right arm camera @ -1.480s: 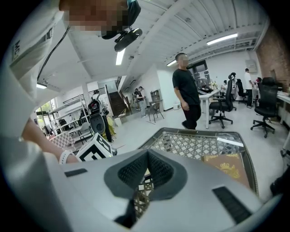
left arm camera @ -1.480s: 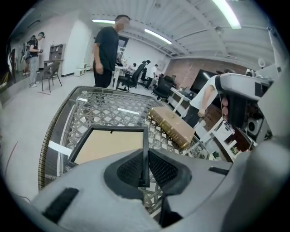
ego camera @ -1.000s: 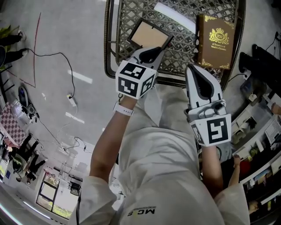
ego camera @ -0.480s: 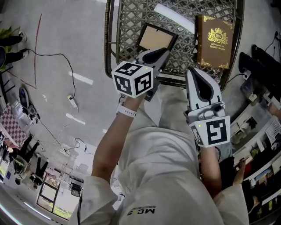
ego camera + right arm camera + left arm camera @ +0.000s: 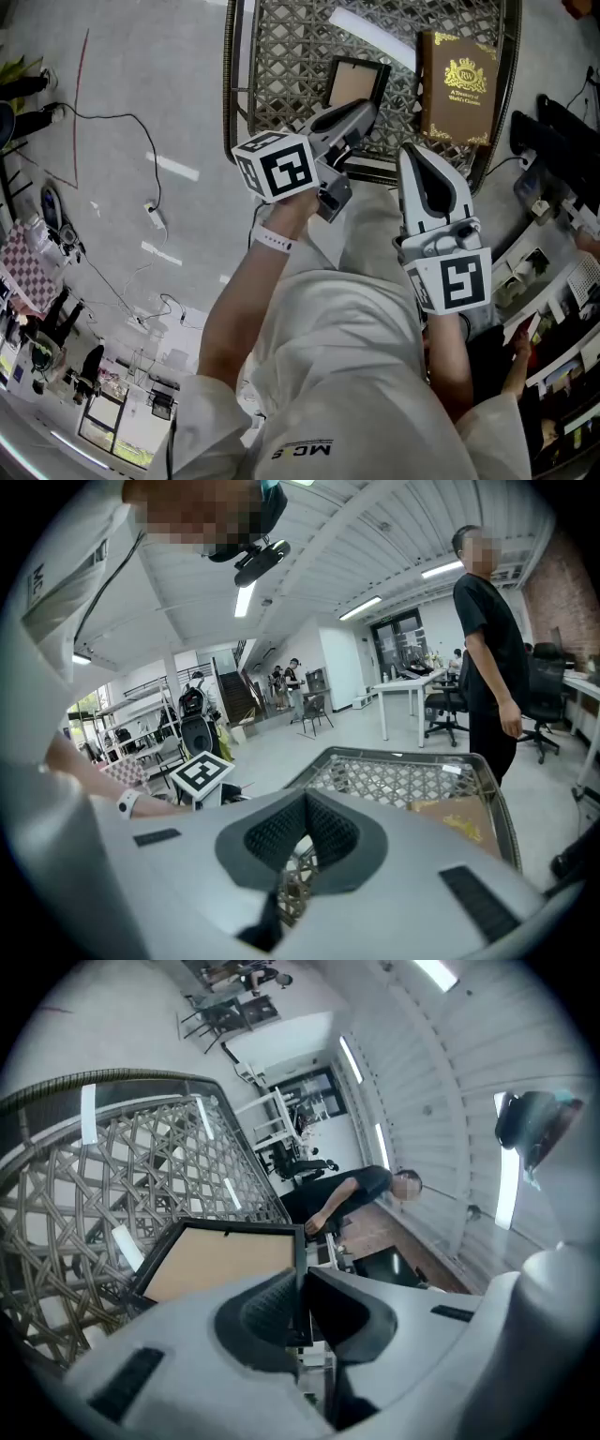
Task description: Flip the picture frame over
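The picture frame (image 5: 356,82) is black-rimmed with its brown backing showing. It stands tilted up on edge over the woven lattice table (image 5: 281,56). My left gripper (image 5: 361,108) is rolled onto its side and shut on the frame's near rim. In the left gripper view the frame (image 5: 225,1260) rises to the left of the jaws, and my left gripper (image 5: 300,1279) pinches its black edge between the pads. My right gripper (image 5: 419,155) hovers at the table's near edge, to the right of the frame, shut with nothing in it; the right gripper view shows the same for my right gripper (image 5: 305,803).
A brown book (image 5: 457,89) with gold print lies on the table's right side, also seen as the book (image 5: 450,817). The table's metal rim (image 5: 228,94) runs round it. A person in black (image 5: 487,630) stands beyond the table. Cables (image 5: 141,131) lie on the floor at left.
My left gripper has risen and rolled over, tipping the frame from lying flat to standing on edge. My right gripper has kept still.
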Motion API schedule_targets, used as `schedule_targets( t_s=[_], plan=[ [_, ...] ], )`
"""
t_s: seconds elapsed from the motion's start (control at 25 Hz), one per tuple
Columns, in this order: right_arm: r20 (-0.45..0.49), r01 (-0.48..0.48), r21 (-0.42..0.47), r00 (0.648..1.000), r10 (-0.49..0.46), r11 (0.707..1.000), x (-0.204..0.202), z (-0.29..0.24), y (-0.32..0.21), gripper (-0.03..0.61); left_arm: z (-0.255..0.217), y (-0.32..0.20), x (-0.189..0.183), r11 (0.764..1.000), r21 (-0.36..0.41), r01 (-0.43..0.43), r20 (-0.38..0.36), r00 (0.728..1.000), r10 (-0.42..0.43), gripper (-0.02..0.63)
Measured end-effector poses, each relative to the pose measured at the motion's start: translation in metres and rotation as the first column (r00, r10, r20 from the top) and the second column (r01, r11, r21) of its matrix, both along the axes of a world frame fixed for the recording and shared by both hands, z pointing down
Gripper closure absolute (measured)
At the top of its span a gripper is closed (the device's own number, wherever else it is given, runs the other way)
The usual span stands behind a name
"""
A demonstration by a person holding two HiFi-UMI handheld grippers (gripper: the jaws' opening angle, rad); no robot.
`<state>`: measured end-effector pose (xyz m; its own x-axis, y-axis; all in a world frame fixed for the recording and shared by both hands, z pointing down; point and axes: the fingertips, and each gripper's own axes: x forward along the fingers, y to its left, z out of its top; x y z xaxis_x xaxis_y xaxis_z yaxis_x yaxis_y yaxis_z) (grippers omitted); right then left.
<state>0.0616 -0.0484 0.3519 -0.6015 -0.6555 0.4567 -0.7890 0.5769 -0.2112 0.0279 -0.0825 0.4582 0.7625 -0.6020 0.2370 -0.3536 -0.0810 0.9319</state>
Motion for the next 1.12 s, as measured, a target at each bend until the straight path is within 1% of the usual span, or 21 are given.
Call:
schedule_targets(
  t_s=[0.16, 0.28, 0.32, 0.4, 0.44, 0.48, 0.84, 0.96, 1.12],
  plan=[
    [-0.001, 0.002, -0.001, 1.000, -0.002, 1.000, 0.000, 0.000, 0.001, 0.561, -0.004, 0.000, 0.001, 0.999, -0.020, 0.037, -0.093, 0.995, -0.039, 0.558],
    [-0.001, 0.003, 0.000, 1.000, -0.003, 1.000, -0.001, 0.000, 0.001, 0.562, -0.008, 0.002, 0.002, 0.999, -0.037, 0.035, -0.180, 0.983, -0.041, 0.558],
    [-0.001, 0.003, 0.001, 1.000, -0.003, 1.000, -0.002, -0.001, 0.001, 0.562, -0.009, 0.004, 0.002, 0.998, -0.047, 0.031, -0.221, 0.974, -0.041, 0.558],
    [-0.001, 0.006, 0.002, 1.000, -0.006, 1.000, -0.003, -0.002, 0.001, 0.562, -0.013, 0.006, 0.004, 0.997, -0.070, 0.031, -0.313, 0.948, -0.051, 0.558],
    [-0.001, 0.008, 0.002, 1.000, -0.008, 1.000, -0.004, -0.002, 0.001, 0.562, -0.014, 0.007, 0.005, 0.996, -0.077, 0.032, -0.348, 0.936, -0.057, 0.558],
    [-0.001, 0.010, 0.001, 1.000, -0.010, 1.000, -0.005, -0.002, 0.001, 0.562, -0.014, 0.009, 0.005, 0.996, -0.082, 0.031, -0.367, 0.928, -0.060, 0.558],
    [0.003, 0.026, -0.007, 1.000, -0.026, 1.000, -0.014, 0.000, 0.002, 0.562, -0.013, 0.012, -0.003, 0.997, -0.081, 0.021, -0.423, 0.904, -0.053, 0.558],
    [0.006, 0.035, -0.009, 0.999, -0.035, 0.999, -0.017, 0.000, 0.002, 0.562, -0.013, 0.011, -0.012, 0.996, -0.086, 0.034, -0.441, 0.895, -0.068, 0.557],
    [0.006, 0.043, -0.011, 0.999, -0.043, 0.999, -0.020, 0.001, 0.003, 0.561, -0.014, 0.011, -0.025, 0.996, -0.071, 0.048, -0.440, 0.895, -0.075, 0.557]
  ],
)
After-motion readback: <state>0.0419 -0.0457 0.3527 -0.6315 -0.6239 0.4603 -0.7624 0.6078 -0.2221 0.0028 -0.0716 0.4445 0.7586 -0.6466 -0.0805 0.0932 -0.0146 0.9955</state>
